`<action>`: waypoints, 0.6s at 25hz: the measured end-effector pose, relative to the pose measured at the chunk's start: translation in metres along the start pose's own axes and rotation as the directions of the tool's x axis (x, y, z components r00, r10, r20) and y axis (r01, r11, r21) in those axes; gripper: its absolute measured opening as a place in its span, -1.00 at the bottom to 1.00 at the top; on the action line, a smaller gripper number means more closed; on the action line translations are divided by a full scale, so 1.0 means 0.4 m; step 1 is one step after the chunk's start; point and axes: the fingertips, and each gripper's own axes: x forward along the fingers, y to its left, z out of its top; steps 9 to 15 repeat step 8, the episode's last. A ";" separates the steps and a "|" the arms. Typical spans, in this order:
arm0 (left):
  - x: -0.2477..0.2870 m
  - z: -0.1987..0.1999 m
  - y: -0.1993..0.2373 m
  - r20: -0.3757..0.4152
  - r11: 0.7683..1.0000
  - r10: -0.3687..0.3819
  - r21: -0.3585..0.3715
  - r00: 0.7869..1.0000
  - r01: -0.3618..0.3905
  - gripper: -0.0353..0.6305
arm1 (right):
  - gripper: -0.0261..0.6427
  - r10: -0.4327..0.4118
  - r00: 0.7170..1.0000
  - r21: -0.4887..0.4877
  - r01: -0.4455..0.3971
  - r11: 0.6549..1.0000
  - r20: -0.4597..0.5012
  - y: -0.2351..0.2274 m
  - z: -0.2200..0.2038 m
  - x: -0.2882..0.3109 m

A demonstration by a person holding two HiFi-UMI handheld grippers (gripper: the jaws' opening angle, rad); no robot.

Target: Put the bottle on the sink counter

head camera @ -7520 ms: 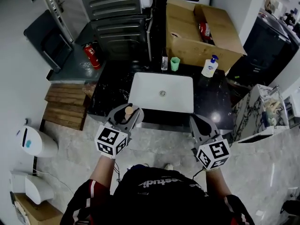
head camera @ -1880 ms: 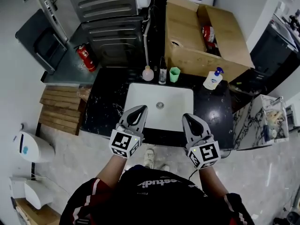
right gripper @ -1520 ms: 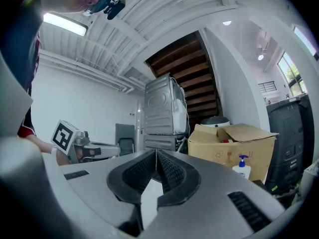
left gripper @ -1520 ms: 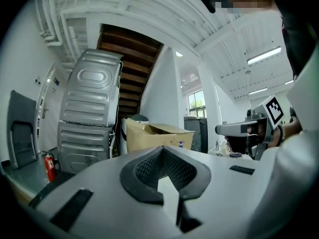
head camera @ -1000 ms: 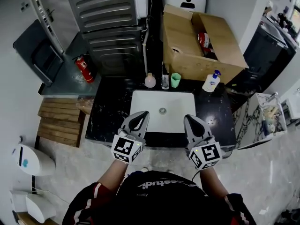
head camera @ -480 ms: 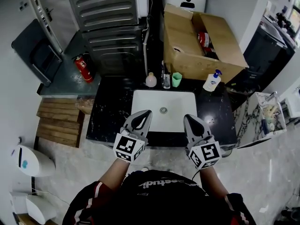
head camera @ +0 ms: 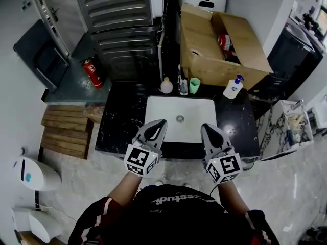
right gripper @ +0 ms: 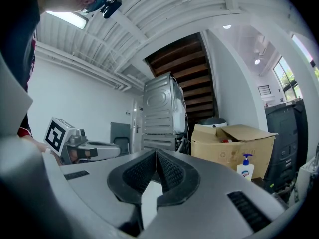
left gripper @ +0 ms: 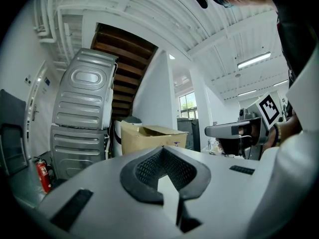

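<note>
A small pinkish bottle with a tan cap stands upright on the black sink counter, behind the white sink's back left corner. My left gripper hovers over the sink's front edge, shut and empty, well short of the bottle. My right gripper hangs beside it over the front right edge, also shut with nothing in it. In the left gripper view the jaws meet at the tip. The right gripper view shows its jaws pressed together too.
A green cup and a clear bottle stand beside the pink bottle. A soap dispenser is at the back right. An open cardboard box, stacked grey appliances and a red fire extinguisher lie beyond.
Several seconds ago my left gripper held the bottle near the sink's front; now the bottle stands at the counter's back and the gripper is empty. Over the last second both grippers barely moved.
</note>
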 end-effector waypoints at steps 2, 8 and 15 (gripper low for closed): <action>-0.002 0.000 0.000 0.000 1.000 0.001 -0.001 1.000 -0.001 -0.85 | -0.80 0.001 1.000 -0.001 -0.001 1.000 0.001 0.002 0.002 -0.001; -0.008 0.004 0.001 0.002 1.000 0.008 -0.020 1.000 -0.008 -0.85 | -0.80 0.003 1.000 0.000 -0.003 1.000 0.000 0.002 0.005 -0.007; -0.008 0.004 0.001 0.002 1.000 0.008 -0.020 1.000 -0.008 -0.85 | -0.80 0.003 1.000 0.000 -0.003 1.000 0.000 0.002 0.005 -0.007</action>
